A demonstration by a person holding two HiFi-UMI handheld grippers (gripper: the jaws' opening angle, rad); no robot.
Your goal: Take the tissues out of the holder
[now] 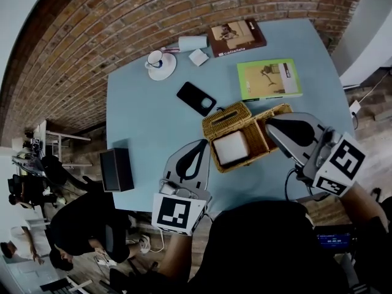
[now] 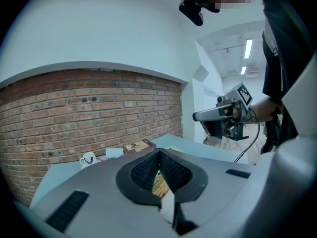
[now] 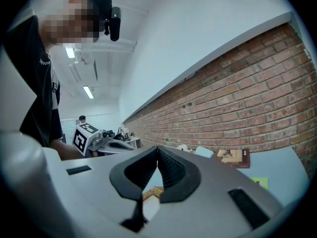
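The wicker holder (image 1: pixel 278 112) stands open on the blue desk (image 1: pixel 147 121), close to the near edge. The white tissue pack (image 1: pixel 231 147) lies exposed in its near-left part, with woven wall around it, and the lid with its slot is folded back just behind. The left gripper (image 1: pixel 197 147) hovers just beside the holder's left wall with its jaws pressed fully together and nothing between them. Its own view looks past the closed tips at a bit of wicker and the white pack below. The right gripper (image 1: pixel 272 127) hangs over the holder's right part, its jaws likewise meeting at the tip and empty. Neither tool touches the pack, so the step in hand looks like the approach, with the grasp not yet begun. The next move probably calls for one pair of jaws to spread wide enough to straddle an edge of the pack, dip inside the rim, close on it and lift it clear. The other gripper could steady the light basket so it does not rise with the pack. A black phone (image 1: pixel 196 98) lies farther back, well apart from the holder.
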